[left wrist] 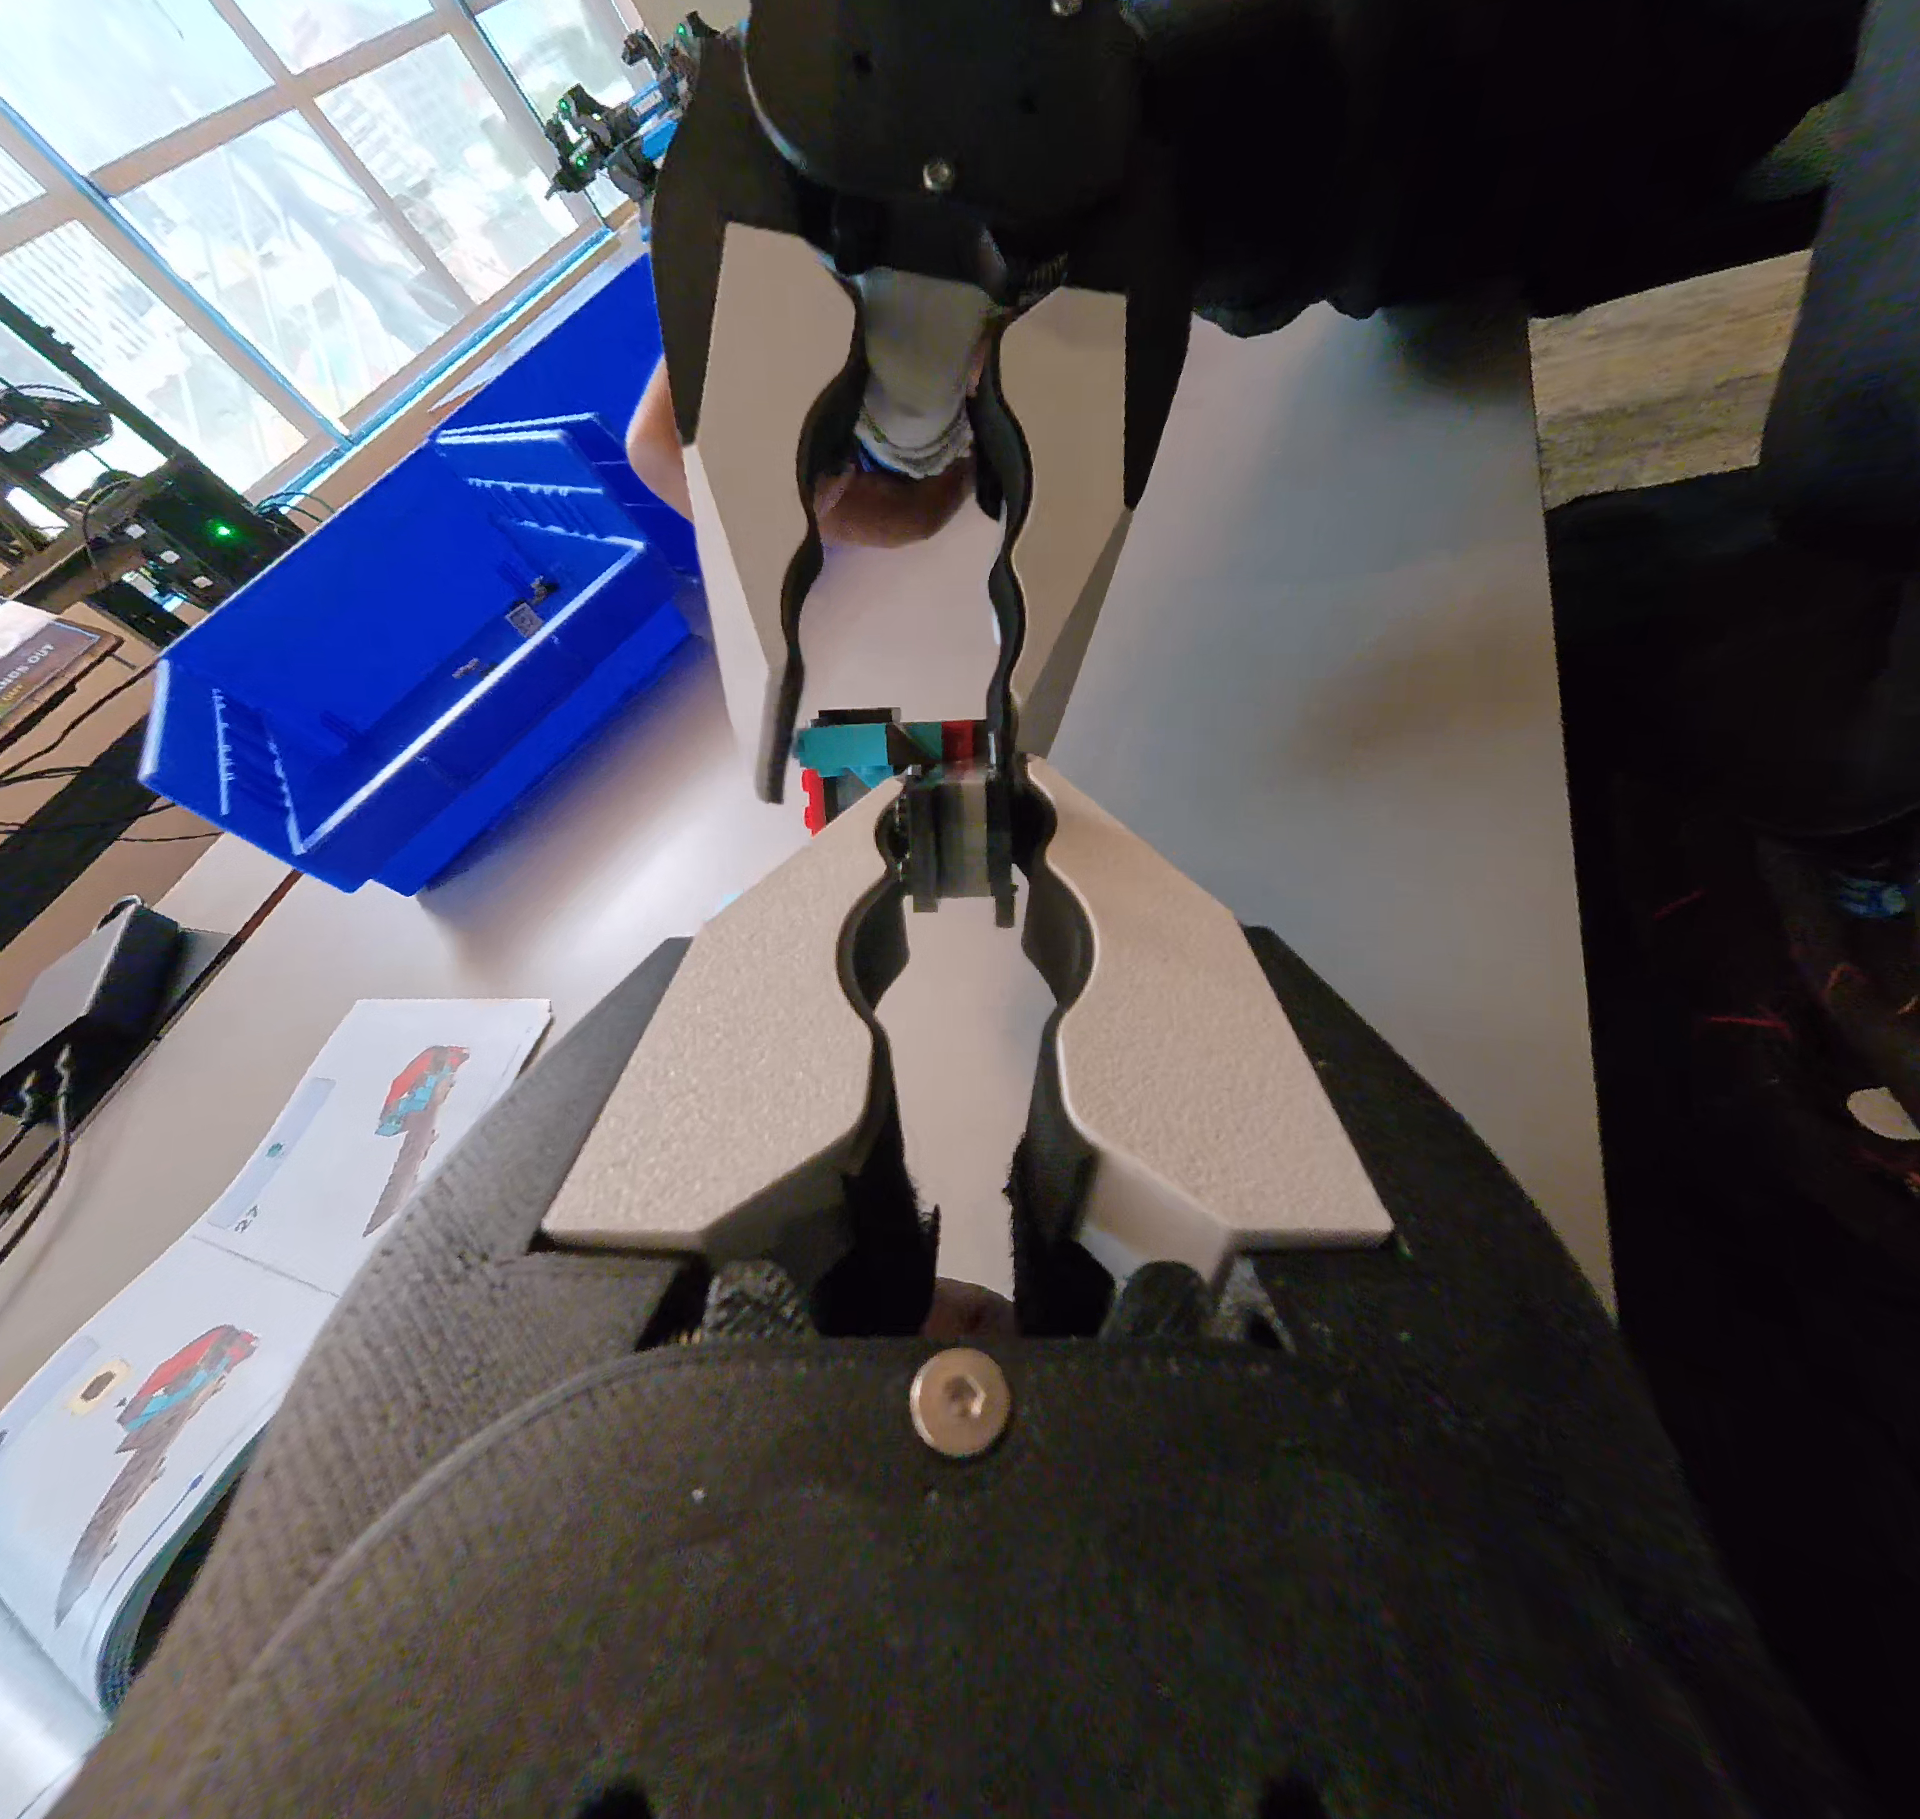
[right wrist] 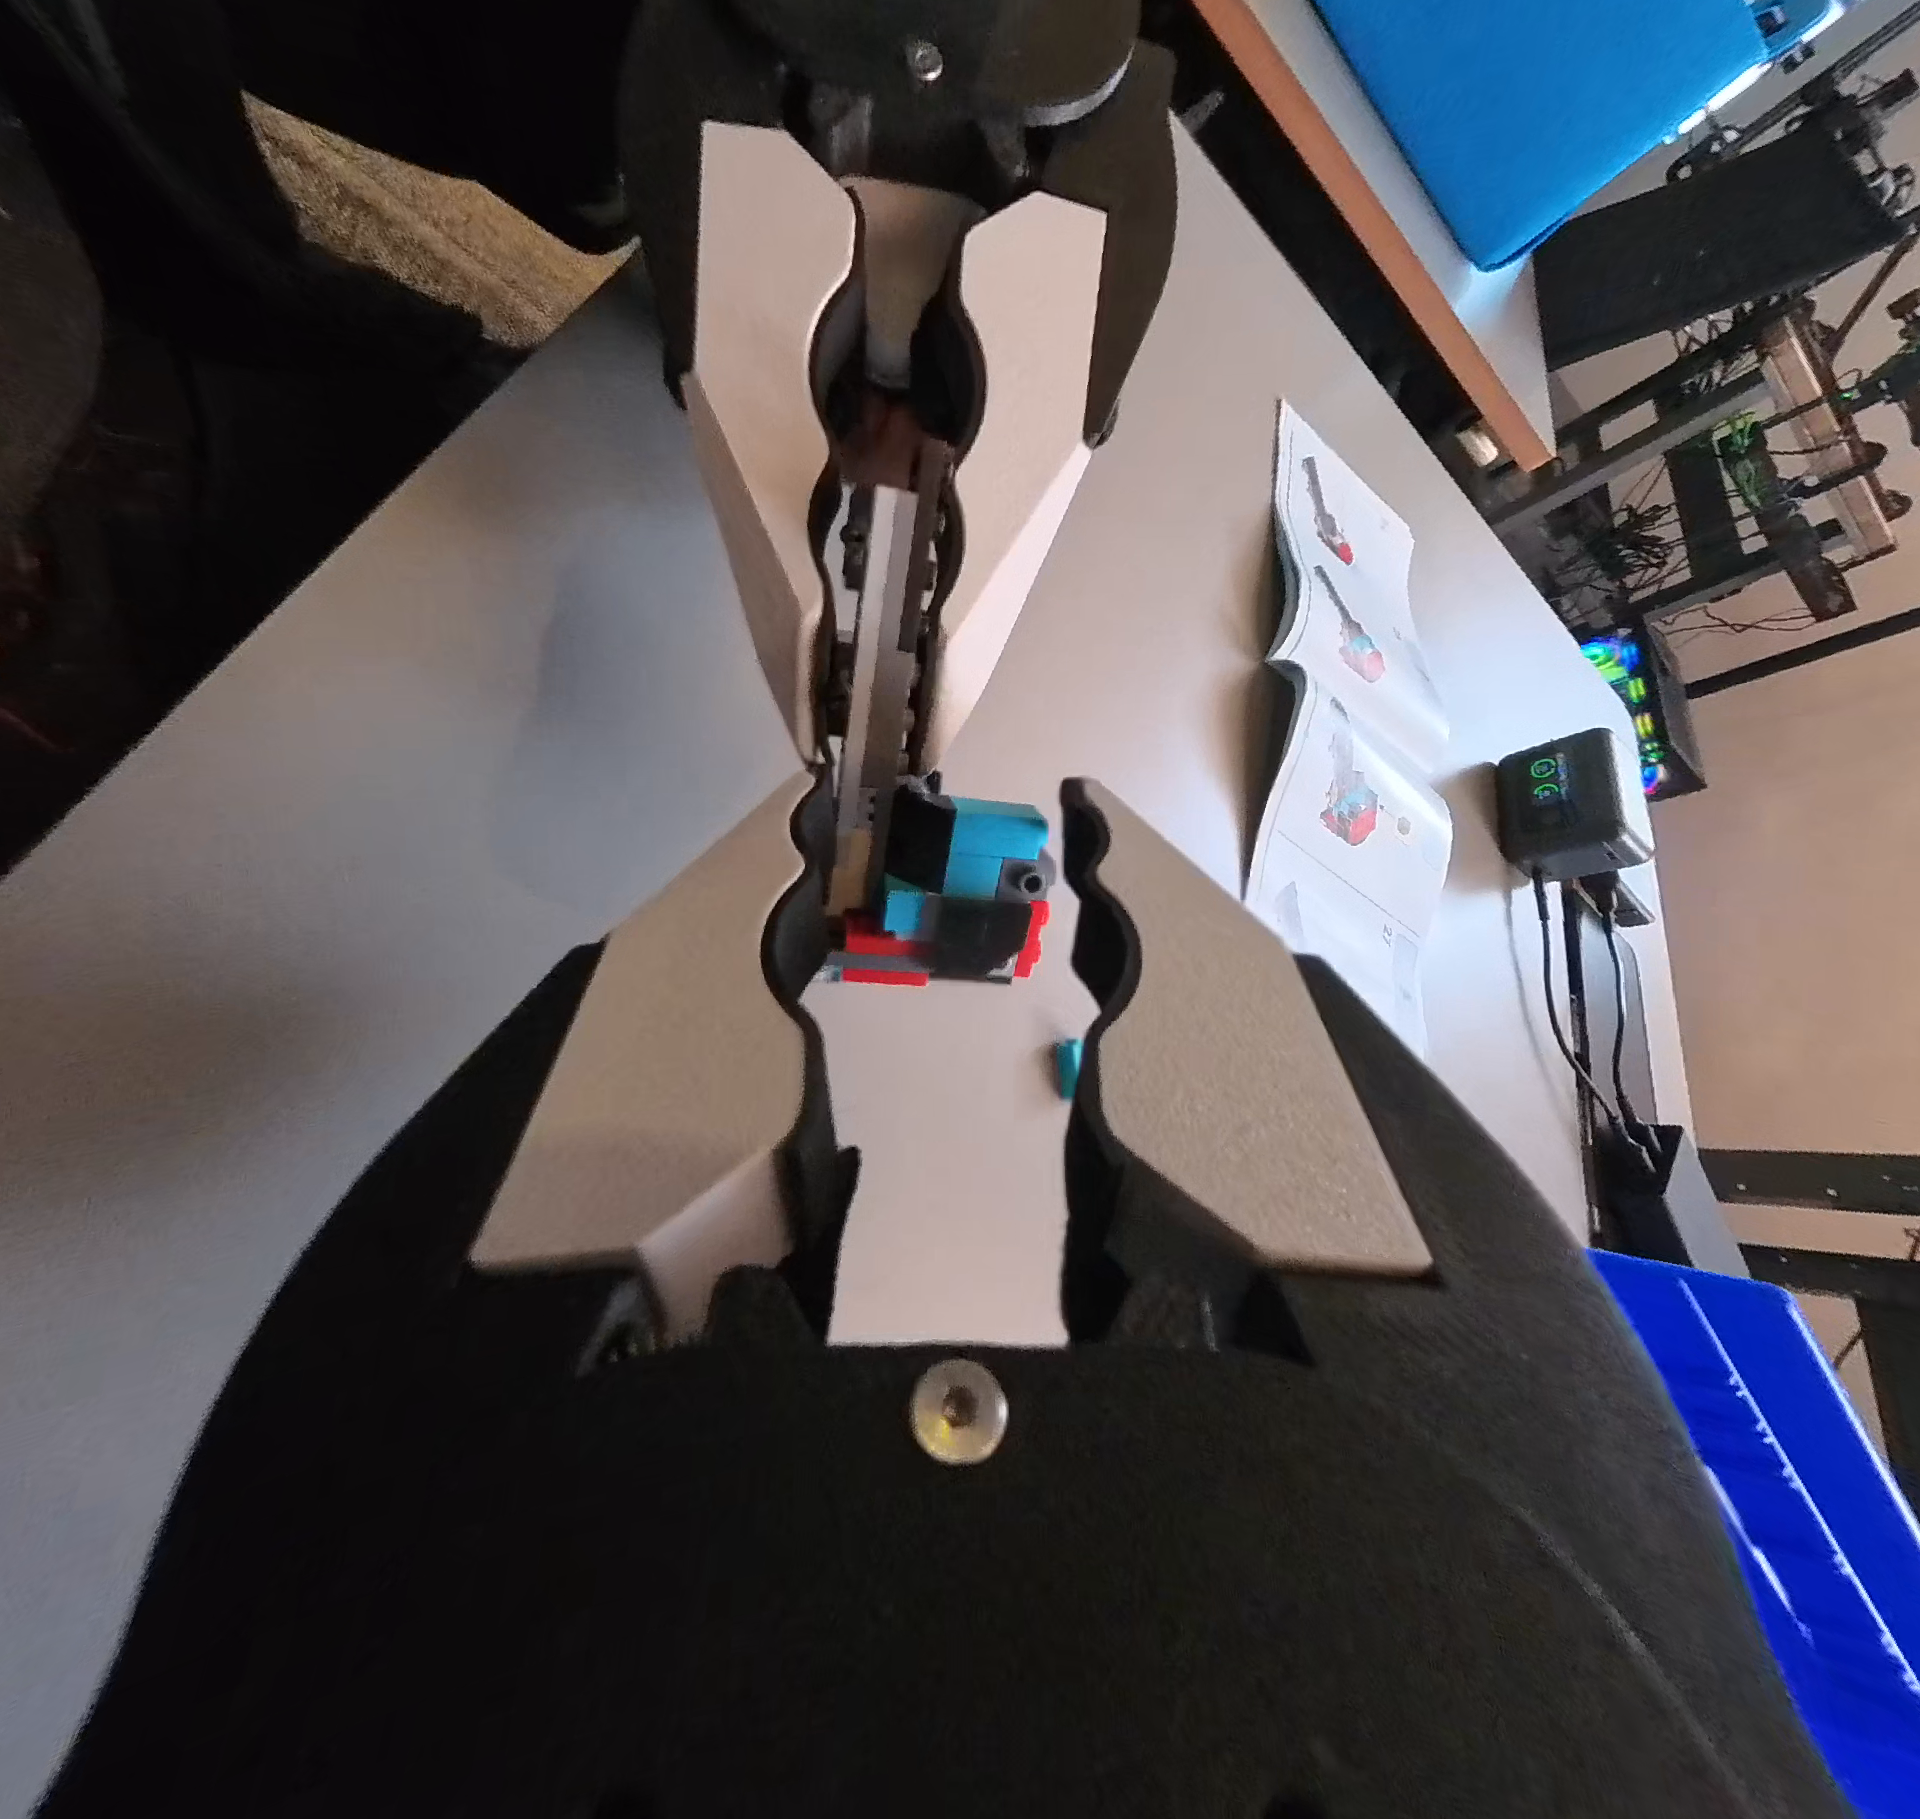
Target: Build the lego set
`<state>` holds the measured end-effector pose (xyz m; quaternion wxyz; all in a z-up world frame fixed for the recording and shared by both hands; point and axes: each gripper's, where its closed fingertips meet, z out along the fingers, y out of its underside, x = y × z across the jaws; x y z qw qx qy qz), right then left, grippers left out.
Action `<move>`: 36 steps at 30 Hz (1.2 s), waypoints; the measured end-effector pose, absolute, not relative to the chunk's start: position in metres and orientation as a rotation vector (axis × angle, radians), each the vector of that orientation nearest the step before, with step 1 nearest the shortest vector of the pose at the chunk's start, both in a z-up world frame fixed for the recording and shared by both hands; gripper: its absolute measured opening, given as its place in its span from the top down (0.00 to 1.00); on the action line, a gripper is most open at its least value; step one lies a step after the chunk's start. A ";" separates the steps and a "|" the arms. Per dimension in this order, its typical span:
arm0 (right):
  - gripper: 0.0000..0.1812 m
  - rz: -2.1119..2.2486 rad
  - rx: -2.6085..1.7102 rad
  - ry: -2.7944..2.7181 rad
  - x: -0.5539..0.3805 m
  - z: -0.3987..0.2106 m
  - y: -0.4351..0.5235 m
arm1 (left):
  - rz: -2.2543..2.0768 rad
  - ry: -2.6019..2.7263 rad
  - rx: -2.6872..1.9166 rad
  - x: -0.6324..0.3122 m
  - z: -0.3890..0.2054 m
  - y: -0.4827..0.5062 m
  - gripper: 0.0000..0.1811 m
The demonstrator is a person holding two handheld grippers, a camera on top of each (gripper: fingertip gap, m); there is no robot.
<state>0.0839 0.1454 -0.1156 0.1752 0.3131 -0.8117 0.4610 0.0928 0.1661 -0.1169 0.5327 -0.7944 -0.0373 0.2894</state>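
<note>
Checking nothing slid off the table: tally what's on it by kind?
Lego model, held: 1
Loose teal piece: 1
Instruction booklet: 1
Blue bin: 1
Small device with lit screen: 1
Total: 5

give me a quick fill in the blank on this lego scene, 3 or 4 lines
1. The left gripper is shut on the grey end of the ____.
2. The right gripper is ____, its fingers either side of the model.
3. A loose ____ piece lies on the table.
4. The open booklet lies beside a ____ bin.

Missing: model; open; teal; blue
</note>
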 end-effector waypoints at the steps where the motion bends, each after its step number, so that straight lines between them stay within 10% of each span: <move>1: 0.73 1.303 0.884 -2.307 0.084 -0.115 0.146 | 0.689 -0.087 -1.898 0.093 -0.118 0.166 0.91; 5: 0.62 1.312 0.890 -2.367 0.086 -0.119 0.151 | 0.688 -0.081 -1.897 0.094 -0.119 0.167 0.91; 15: 0.79 1.325 0.888 -2.346 0.087 -0.117 0.149 | 0.693 -0.075 -1.912 0.094 -0.121 0.166 0.91; 36: 0.80 1.296 0.911 -2.321 0.085 -0.117 0.147 | 0.699 -0.072 -1.917 0.093 -0.122 0.166 0.91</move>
